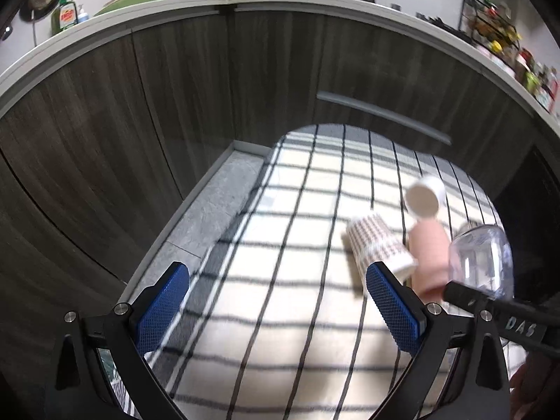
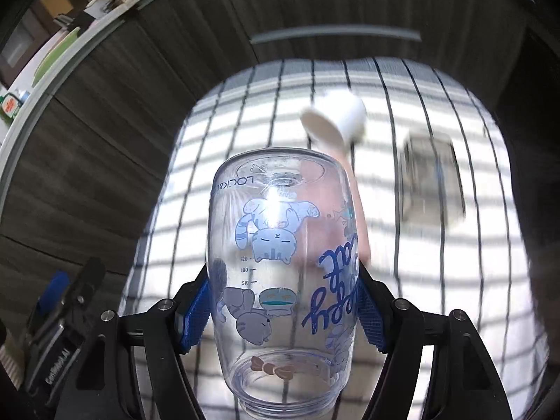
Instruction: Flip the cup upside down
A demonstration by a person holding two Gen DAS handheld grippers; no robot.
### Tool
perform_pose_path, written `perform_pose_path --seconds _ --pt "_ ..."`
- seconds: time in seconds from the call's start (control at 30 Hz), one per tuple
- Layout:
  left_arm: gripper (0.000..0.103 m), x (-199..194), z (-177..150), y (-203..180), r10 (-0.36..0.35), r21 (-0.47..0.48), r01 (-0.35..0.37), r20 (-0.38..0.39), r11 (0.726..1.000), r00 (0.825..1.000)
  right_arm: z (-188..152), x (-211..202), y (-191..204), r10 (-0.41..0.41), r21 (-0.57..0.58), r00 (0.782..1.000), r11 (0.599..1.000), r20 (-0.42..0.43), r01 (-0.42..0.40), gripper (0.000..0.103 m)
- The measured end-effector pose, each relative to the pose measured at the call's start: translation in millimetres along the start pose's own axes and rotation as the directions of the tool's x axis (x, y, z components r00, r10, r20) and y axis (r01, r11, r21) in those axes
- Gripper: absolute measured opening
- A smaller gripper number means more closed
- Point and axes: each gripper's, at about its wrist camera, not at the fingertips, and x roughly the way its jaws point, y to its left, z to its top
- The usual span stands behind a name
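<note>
Jaws of the right gripper (image 2: pixel 285 309) clamp an inverted clear cartoon-cat cup (image 2: pixel 280 262); left gripper (image 1: pixel 276 309) gapes wide, holding nothing, above the checked surface (image 1: pixel 287 315)

pink cup (image 2: pixel 357 210) mostly hidden behind the clear cup (image 2: pixel 280 262); glass (image 2: pixel 432 178) on the right is just a blur; clear cup's rim cut off at the bottom edge

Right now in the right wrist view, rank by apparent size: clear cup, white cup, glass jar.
1. Clear cup, largest, though it sits in the right gripper, nearest the lens.
2. Glass jar.
3. White cup. Both blurred; close call.
</note>
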Motion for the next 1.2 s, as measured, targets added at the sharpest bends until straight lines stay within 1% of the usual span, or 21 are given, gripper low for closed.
perform_pose_path --seconds 0.1,0.2,0.43,0.53,0.73,0.87,0.93,1.0,1.1,1.2 --pt "0.103 -0.6 -17.5 -1.3 -0.016 0.029 0.016 -0.009 0.999 1.000 -25.9 11.8 -5.6 0.003 0.028 1.000 1.000 -0.029 -0.002 0.071" --pt "0.103 1.6 -32.7 -2.7 -0.026 0.049 0.027 -0.008 0.998 1.000 -47.0 18.3 -12.0 -0.005 0.046 0.999 0.999 -0.036 0.007 0.071" --pt "0.103 17.8 -58.6 -7.6 -0.081 0.075 0.083 -0.031 0.994 0.996 -74.1 39.1 -25.2 -0.033 0.074 0.998 0.997 -0.060 0.037 0.071" --pt "0.103 21.8 -64.3 -11.2 -0.091 0.094 0.095 -0.041 0.991 0.995 -80.3 47.3 -29.4 -0.033 0.083 0.997 0.996 -0.064 0.038 0.071" --pt "0.103 31.2 -66.4 -10.0 -0.096 0.086 0.102 -0.071 0.991 0.993 -89.0 61.4 -34.4 -0.014 0.105 0.996 0.994 -0.084 0.023 0.071" --pt "0.103 32.8 -67.8 -9.7 -0.093 0.090 0.100 -0.078 0.991 0.993 -88.4 62.1 -36.7 -0.001 0.122 0.997 0.992 -0.077 0.011 0.072" --pt "0.103 32.8 -67.5 -10.5 -0.090 0.095 0.098 -0.080 0.991 0.993 -88.2 61.5 -38.6 0.014 0.133 0.997 0.991 -0.081 -0.004 0.075" --pt "0.103 30.6 -67.2 -12.2 -0.089 0.103 0.097 -0.079 0.990 0.993 -87.6 56.6 -40.7 0.022 0.138 0.997 0.990 -0.075 -0.012 0.084" --pt "0.103 23.6 -64.8 -16.8 -0.086 0.125 0.095 -0.072 0.988 0.994 -86.6 46.2 -40.2 0.038 0.135 0.998 0.990 -0.055 -0.030 0.086" --pt "0.103 14.4 -62.0 -23.6 -0.091 0.144 0.100 -0.070 0.984 0.993 -85.6 26.9 -42.3 0.052 0.133 0.999 0.990 -0.014 -0.050 0.086"
